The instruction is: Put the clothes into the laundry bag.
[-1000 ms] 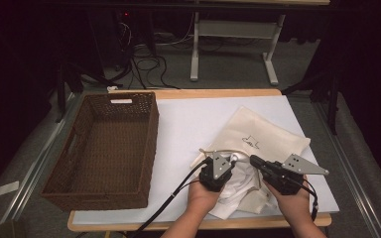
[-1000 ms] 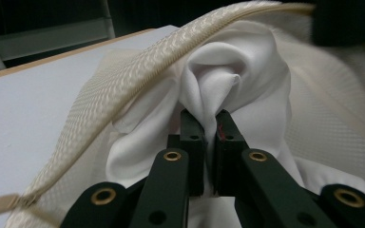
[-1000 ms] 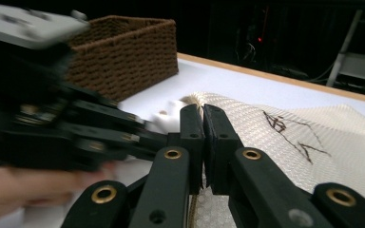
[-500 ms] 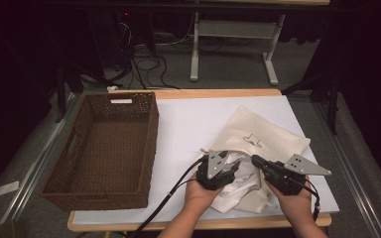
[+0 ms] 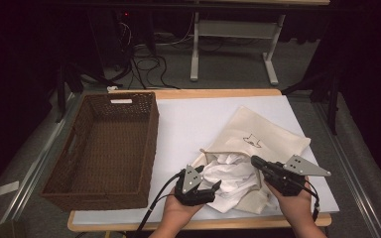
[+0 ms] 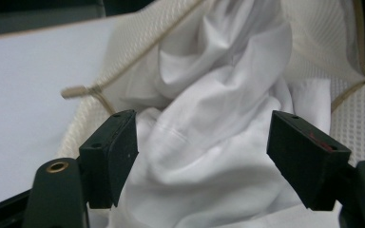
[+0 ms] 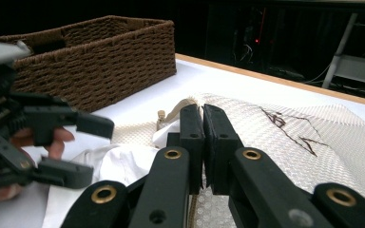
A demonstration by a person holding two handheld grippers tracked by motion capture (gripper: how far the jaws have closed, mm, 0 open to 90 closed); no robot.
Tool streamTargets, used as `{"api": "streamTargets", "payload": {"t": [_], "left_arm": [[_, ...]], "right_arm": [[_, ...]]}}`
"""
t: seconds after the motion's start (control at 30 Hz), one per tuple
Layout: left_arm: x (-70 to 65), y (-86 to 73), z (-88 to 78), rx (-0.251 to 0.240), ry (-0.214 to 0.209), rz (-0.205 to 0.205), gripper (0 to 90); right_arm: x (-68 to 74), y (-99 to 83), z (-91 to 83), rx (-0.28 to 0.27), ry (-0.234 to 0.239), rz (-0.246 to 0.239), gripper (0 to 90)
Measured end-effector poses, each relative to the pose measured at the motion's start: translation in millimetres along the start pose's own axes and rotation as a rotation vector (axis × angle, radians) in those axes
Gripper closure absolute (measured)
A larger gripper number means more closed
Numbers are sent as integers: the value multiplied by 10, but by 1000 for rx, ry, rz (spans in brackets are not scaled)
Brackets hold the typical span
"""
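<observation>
A cream drawstring bag [image 5: 273,134] lies on the white table top [image 5: 193,124], its mouth toward me. A crumpled white cloth [image 5: 233,173] spills out of that mouth. My left gripper [image 5: 216,191] is at the cloth's near left side. Its jaws have just been opening and now stand open, with the cloth [image 6: 209,123] bulging between the pads unpinched. My right gripper [image 5: 254,160] is shut on the bag's mouth edge [image 7: 290,137], and cream fabric runs up between its closed jaws [image 7: 203,118]. The left gripper [image 7: 88,149] shows open at the left of the right gripper view.
A brown wicker basket [image 5: 151,134] with nothing in it stands on the table's left half. The bag's cord end [image 6: 73,91] lies on the table left of the mouth. Beyond the table are cables and a desk frame on the floor.
The left gripper has let go of the white cloth, opened its jaws, and drawn back left and toward the table's near edge. The right gripper has stayed put.
</observation>
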State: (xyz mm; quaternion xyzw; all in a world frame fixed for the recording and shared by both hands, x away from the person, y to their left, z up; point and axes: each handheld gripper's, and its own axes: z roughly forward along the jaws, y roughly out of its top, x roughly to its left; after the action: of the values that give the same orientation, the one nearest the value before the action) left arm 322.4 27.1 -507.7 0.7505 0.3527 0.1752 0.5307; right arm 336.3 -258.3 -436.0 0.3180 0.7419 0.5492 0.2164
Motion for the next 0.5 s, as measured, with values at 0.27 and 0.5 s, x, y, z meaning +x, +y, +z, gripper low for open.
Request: {"api": "streamTargets", "payload": {"t": [0.27,0.5], "left_arm": [[-70,-55,164,164,-19,59,220],[-125,-61,279,270,10,102,386]], "right_arm": [[-27,-24,-24,1,6,-3,882],[-14,-24,-1,5,7,-5,882]]}}
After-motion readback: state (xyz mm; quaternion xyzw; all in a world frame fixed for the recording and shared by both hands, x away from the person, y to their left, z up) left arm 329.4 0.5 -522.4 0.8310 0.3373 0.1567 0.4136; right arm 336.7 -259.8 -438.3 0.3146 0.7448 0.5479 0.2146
